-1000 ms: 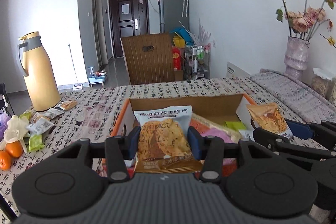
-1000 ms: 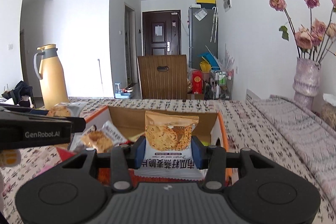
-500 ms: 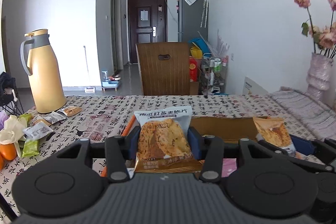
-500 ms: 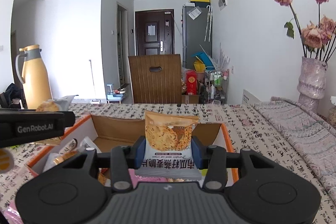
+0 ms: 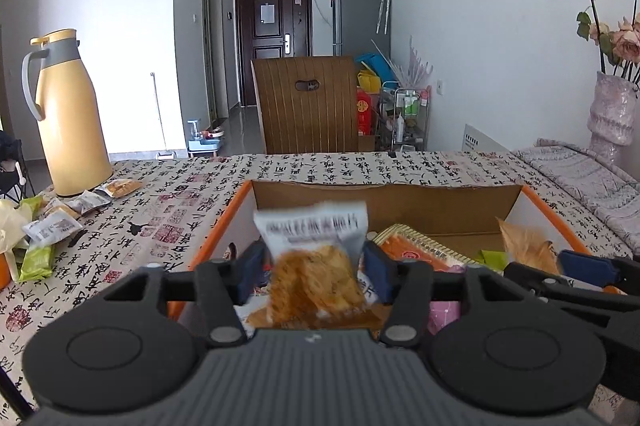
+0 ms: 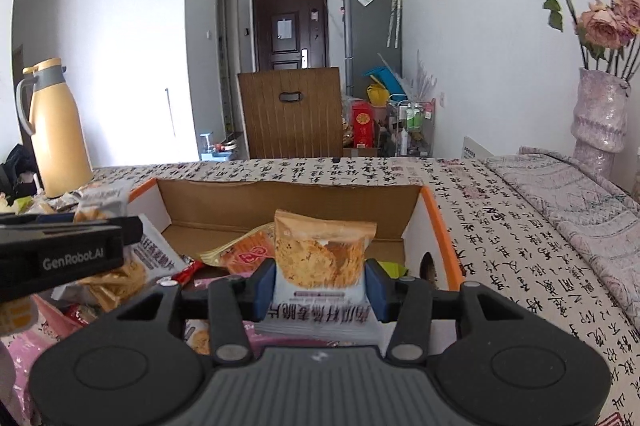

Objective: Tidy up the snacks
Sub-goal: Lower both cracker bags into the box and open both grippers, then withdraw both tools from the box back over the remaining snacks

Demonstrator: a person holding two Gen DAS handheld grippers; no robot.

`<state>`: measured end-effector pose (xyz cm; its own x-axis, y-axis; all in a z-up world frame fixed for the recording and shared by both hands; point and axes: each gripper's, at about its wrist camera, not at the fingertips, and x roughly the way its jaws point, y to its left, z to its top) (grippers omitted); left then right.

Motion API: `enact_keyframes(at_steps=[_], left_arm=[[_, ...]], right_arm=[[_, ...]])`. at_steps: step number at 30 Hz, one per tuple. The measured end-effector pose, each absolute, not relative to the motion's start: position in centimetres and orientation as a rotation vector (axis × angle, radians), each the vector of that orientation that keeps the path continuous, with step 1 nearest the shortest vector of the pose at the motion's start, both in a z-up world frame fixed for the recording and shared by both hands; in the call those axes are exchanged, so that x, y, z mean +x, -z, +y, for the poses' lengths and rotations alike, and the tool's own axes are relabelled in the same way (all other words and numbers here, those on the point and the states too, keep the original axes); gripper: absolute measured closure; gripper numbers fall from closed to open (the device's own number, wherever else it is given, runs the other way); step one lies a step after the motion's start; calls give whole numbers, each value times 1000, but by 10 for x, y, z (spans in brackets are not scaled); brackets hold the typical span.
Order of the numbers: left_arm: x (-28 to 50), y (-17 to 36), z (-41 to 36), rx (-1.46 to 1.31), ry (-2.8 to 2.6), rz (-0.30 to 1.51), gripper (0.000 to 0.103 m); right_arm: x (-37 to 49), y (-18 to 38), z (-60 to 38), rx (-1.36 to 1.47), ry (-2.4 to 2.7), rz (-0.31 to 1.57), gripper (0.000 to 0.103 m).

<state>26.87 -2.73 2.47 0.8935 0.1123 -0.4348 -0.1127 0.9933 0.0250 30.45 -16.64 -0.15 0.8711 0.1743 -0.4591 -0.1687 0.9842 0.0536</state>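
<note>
An orange-edged cardboard box lies open on the table with several snack packets in it. My left gripper hangs over its near left part. Its jaws are opening, and a cracker packet is blurred between them, clear of both pads. My right gripper is over the box's near right part. Its jaws start to open while an orange-and-white cracker packet still stands upright between the pads. Each gripper shows at the edge of the other's view.
A yellow thermos jug stands at the table's far left, with loose snack packets in front of it. A vase of dried roses stands at the right, and a wooden chair back rises behind the table.
Both grippers have sunk lower over the box. The left jaws have spread and its packet has come loose and blurs; the right packet stays upright between its pads.
</note>
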Motion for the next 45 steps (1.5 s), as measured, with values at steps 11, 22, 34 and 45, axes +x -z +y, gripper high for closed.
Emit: enact_keyframes(at_steps=[11, 22, 34, 45], left_arm=[[259, -32, -28, -4, -170, 392, 0], [252, -46, -27, -16, -185, 373, 0], [211, -72, -9, 0, -200, 337, 0], [165, -52, 27, -5, -197, 408, 0]], right_arm=[[300, -3, -180, 76, -149, 450, 0], [296, -13, -182, 80, -146, 421, 0], [263, -34, -175, 53, -171, 391, 0], [212, -22, -159, 11, -232, 445, 0]])
